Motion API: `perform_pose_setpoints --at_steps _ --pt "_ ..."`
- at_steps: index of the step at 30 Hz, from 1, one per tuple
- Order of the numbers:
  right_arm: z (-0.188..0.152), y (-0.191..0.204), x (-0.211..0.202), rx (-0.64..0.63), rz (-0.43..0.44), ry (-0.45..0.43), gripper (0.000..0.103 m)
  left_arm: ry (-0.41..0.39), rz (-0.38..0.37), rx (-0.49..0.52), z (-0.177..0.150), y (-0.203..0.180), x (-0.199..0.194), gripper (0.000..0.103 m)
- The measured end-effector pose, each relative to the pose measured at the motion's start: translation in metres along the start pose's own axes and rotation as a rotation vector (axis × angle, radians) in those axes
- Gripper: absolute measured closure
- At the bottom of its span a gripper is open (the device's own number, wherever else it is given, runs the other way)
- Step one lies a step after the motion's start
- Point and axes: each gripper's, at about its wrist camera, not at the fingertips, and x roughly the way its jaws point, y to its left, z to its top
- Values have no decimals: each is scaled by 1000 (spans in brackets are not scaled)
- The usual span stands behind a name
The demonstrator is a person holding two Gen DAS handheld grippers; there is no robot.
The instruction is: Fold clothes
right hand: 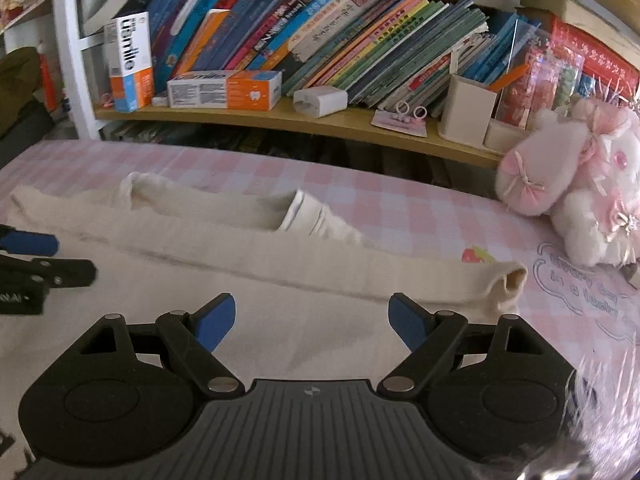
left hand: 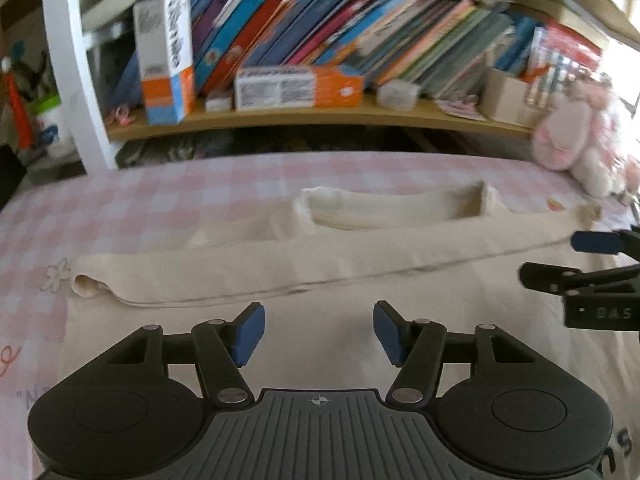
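Observation:
A cream long-sleeved top (left hand: 320,264) lies flat on the pink checked bed, its collar (left hand: 392,208) toward the bookshelf and both sleeves folded across the chest. My left gripper (left hand: 318,334) hovers open over the top's body, nothing between its blue pads. In the right wrist view the same top (right hand: 248,248) spreads below my right gripper (right hand: 312,326), which is also open and empty; the sleeve cuff (right hand: 510,284) lies just right of it. Each gripper shows in the other's view: the right gripper (left hand: 576,260) at the right edge, the left gripper (right hand: 36,258) at the left edge.
A wooden shelf (right hand: 320,122) packed with leaning books and boxes runs behind the bed. A pink plush toy (right hand: 576,184) sits at the bed's far right corner. The pink checked sheet (left hand: 140,200) borders the top; a white shelf post (left hand: 68,60) stands at left.

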Motion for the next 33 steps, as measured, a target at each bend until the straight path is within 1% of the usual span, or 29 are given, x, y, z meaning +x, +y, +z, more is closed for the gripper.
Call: perform_pose_setpoints --at_steps 1,3,4,6,12,15,16,17,19,23,25,27,30,33 --pt "2 -1 5 4 -1 14 20 14 0 -4 2 3 5 45" --pt "2 -2 18 1 3 75 21 16 -4 11 5 4 11 45" --pt "1 -2 23 3 9 96 19 19 -3 17 7 2 13 44" --pt "-1 -4 24 20 28 90 17 28 6 12 12 -3 19 44" --pt "-1 -4 24 -12 51 104 17 25 112 19 45 -19 50 44" --pt "0 -5 22 -17 60 108 17 -40 145 -85 81 2 63 44" --pt "0 -5 22 -17 62 112 17 -66 150 -147 91 15 63 44" --pt "1 -6 21 -17 62 115 17 -85 146 -185 97 24 62 44" --pt "2 -6 22 -18 61 119 16 -80 84 -119 83 22 50 46" --pt "9 -3 27 -32 30 107 16 -71 -40 14 56 17 26 43" --pt "14 1 31 -60 20 93 15 -66 -102 80 42 14 14 44" --pt "17 8 33 -126 10 74 14 -59 -152 143 30 11 4 44" --pt "17 25 32 -303 -28 24 14 -29 -112 211 25 -3 13 45" --pt "9 54 26 -597 -110 -67 14 1 -71 278 20 -17 23 47"
